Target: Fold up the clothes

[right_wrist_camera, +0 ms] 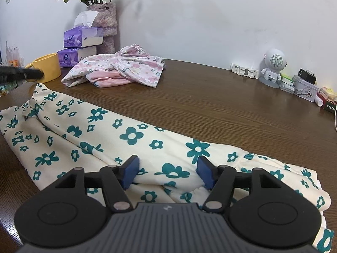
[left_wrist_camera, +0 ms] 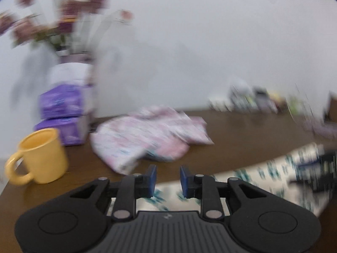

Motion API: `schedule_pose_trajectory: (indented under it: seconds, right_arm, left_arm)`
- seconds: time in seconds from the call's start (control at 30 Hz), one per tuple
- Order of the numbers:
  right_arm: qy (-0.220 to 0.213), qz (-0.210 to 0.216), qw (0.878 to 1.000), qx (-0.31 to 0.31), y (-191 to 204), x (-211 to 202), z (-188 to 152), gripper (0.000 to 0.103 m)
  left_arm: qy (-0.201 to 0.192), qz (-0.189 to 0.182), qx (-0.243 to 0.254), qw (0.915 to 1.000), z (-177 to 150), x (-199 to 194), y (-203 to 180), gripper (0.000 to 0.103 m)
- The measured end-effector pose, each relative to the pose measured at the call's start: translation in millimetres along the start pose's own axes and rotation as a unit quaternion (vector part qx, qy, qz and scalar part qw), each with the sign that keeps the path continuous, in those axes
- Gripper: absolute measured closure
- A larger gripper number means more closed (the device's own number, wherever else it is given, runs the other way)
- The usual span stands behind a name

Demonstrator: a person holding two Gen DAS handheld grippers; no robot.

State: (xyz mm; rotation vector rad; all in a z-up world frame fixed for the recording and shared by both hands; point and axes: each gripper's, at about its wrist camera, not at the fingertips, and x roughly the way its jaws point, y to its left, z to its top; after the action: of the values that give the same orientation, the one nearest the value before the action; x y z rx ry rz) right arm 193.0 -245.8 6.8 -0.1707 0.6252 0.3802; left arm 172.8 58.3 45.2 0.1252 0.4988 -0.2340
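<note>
Left wrist view, blurred: my left gripper (left_wrist_camera: 168, 181) hangs over the near edge of the wooden table (left_wrist_camera: 242, 130), its blue pads a little apart with nothing between them. Under it lies a strip of the cream garment with teal flowers (left_wrist_camera: 248, 175). Beyond, a pink floral garment (left_wrist_camera: 147, 137) sits in a loose heap, beside a yellow mug (left_wrist_camera: 40, 156) and two stacked purple tissue boxes (left_wrist_camera: 63, 116). Print on the boxes is too smeared to read here.

Right wrist view, sharp: my right gripper (right_wrist_camera: 168, 172) rests low on the cream garment with teal flowers (right_wrist_camera: 130, 135), fingers spread wide, the pads on either side of a raised fold without pinching it. The garment stretches along the near table edge as a long, narrowed band with its sides apparently turned in, so I judge a lengthwise fold is done and the crosswise folds remain. The pink floral garment (right_wrist_camera: 118, 69) looks crumpled and unfolded at the back, next to the yellow mug (right_wrist_camera: 48, 67); the left gripper (right_wrist_camera: 21, 73) shows as a dark shape at the left edge in front of the mug. The purple tissue boxes (right_wrist_camera: 82, 46) carry a white logo I cannot make out. A small white robot-shaped figure (right_wrist_camera: 272, 67) stands by the wall, near a tin (right_wrist_camera: 305, 90) with a drawn picture and a box (right_wrist_camera: 329, 105) bearing small script, illegible at this size.
</note>
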Motion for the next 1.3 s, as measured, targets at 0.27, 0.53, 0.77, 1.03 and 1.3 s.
schedule_pose_trajectory:
  seconds: [0.27, 0.53, 0.77, 1.03, 1.3]
  right_arm:
    - [-0.065, 0.050, 0.997, 0.017, -2, -23, 4, 0.048]
    - [0.000, 0.085, 0.996, -0.019, 14, -9, 0, 0.073]
    - [0.002, 0.085, 0.996, -0.017, 14, -10, -3, 0.071]
    - [-0.047, 0.082, 0.995, 0.016, 2, -26, 5, 0.067]
    - [-0.004, 0.027, 0.999, -0.028, 11, -7, -2, 0.064]
  left_arm:
    - [0.077, -0.020, 0.008, 0.9968, -21, 25, -2, 0.069]
    - [0.074, -0.025, 0.003, 0.9970, -21, 22, -1, 0.068]
    - [0.071, -0.026, 0.002, 0.9971, -22, 20, 0, 0.068]
    - [0.071, -0.025, 0.002, 0.9971, -22, 20, 0, 0.068]
    - [0.071, -0.025, 0.003, 0.9972, -23, 20, 0, 0.068]
